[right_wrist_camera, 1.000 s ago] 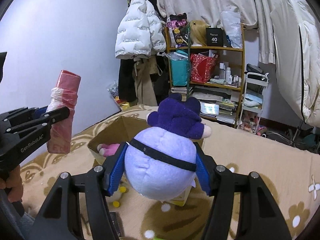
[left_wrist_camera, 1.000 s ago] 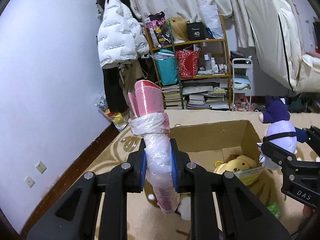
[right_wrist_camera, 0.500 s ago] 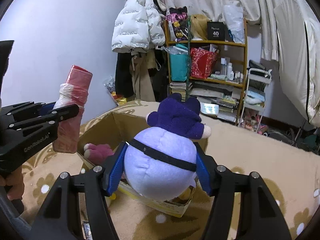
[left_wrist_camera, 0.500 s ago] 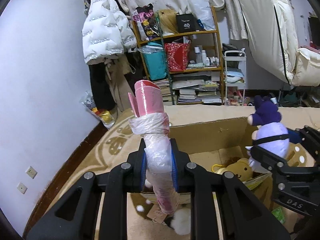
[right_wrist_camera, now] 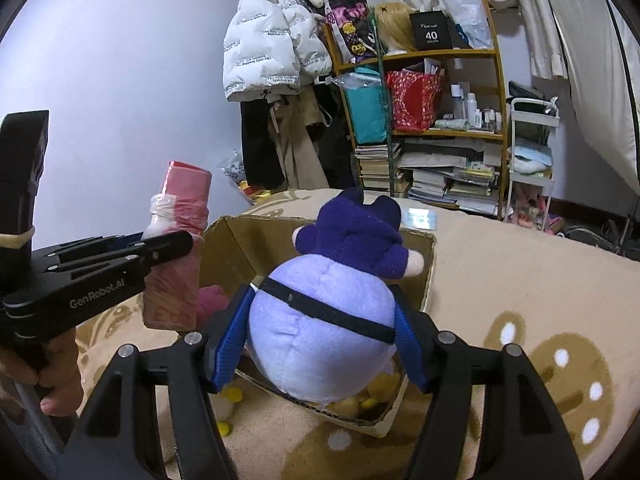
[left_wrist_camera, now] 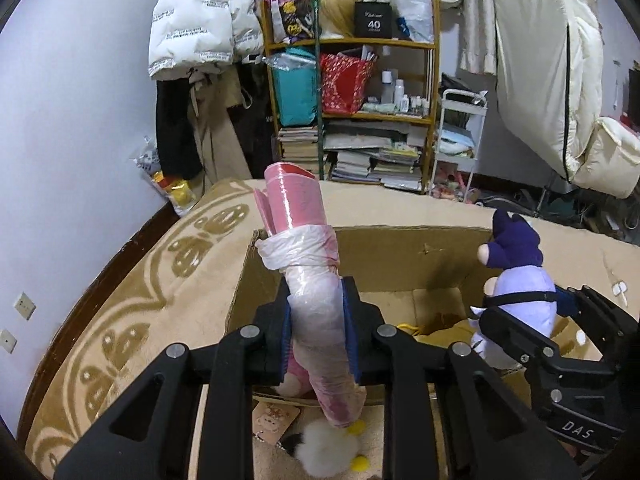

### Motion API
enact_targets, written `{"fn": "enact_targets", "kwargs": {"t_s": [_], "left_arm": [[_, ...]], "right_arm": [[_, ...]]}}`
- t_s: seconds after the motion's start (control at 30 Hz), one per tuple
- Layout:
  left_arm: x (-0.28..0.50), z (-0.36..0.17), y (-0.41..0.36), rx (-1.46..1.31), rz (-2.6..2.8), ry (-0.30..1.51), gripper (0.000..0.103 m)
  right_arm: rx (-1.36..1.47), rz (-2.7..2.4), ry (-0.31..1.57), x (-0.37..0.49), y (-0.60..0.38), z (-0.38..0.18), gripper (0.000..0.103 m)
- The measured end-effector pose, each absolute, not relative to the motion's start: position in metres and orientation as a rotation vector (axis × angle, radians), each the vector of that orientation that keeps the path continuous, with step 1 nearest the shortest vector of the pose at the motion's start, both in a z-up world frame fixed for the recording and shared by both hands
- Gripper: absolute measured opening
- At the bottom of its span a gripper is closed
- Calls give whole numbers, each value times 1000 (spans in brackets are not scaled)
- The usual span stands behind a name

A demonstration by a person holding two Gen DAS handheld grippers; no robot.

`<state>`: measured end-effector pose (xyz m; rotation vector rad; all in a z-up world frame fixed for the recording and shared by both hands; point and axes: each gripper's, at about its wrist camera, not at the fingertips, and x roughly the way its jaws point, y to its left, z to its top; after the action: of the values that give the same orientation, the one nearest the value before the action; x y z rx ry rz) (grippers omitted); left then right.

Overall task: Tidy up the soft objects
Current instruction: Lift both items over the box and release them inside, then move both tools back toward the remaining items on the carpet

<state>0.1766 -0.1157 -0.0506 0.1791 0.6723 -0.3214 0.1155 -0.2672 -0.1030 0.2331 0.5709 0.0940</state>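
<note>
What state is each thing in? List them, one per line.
left gripper: shut on the pink roll.
pink roll: plastic-wrapped, held upright over the box's near edge.
right gripper: shut on the purple plush.
purple plush: held above the box.
cardboard box: open, toys inside.
white puffer jacket: hanging.

Grippers: two, the left gripper (left_wrist_camera: 317, 322) and the right gripper (right_wrist_camera: 316, 340).
Cardboard box (left_wrist_camera: 400, 256): one.
Pink wrapped roll (left_wrist_camera: 312, 296): one.
Purple plush toy (right_wrist_camera: 324, 316): one.
Pink plush (right_wrist_camera: 210, 298) in box: one.
Yellow plush (left_wrist_camera: 440, 326) in box: one, partly hidden.
White fluffy toy (left_wrist_camera: 330, 450) on carpet (left_wrist_camera: 132, 280): one.
Shelf unit (left_wrist_camera: 352, 112): one.
White puffer jacket (left_wrist_camera: 200, 16): one.
</note>
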Motion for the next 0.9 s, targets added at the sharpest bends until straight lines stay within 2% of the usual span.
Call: {"fn": "enact_targets", "kwargs": {"t_s": [0.1, 0.17, 0.27, 0.33, 0.5, 0.57, 0.73, 0.9], "left_arm": [[180, -52, -116, 160, -332, 694, 24], [181, -54, -115, 160, -328, 702, 28], [181, -57, -114, 170, -309, 719, 46], [180, -57, -111, 161, -294, 716, 53], [175, -54, -107, 165, -286, 733, 56], [172, -51, -104, 161, -282, 742, 59], [157, -44, -96, 153, -263, 752, 76], [139, -36, -89, 160, -240, 755, 89]], "right_arm": [[235, 98, 576, 116, -266, -104, 71], [234, 97, 579, 117, -266, -104, 71], [230, 97, 572, 117, -266, -103, 72], [228, 92, 567, 116, -265, -101, 78], [235, 78, 558, 109, -265, -96, 82], [236, 70, 554, 104, -265, -93, 88], [232, 54, 545, 89, -261, -83, 103], [213, 35, 550, 71, -255, -71, 103]]}}
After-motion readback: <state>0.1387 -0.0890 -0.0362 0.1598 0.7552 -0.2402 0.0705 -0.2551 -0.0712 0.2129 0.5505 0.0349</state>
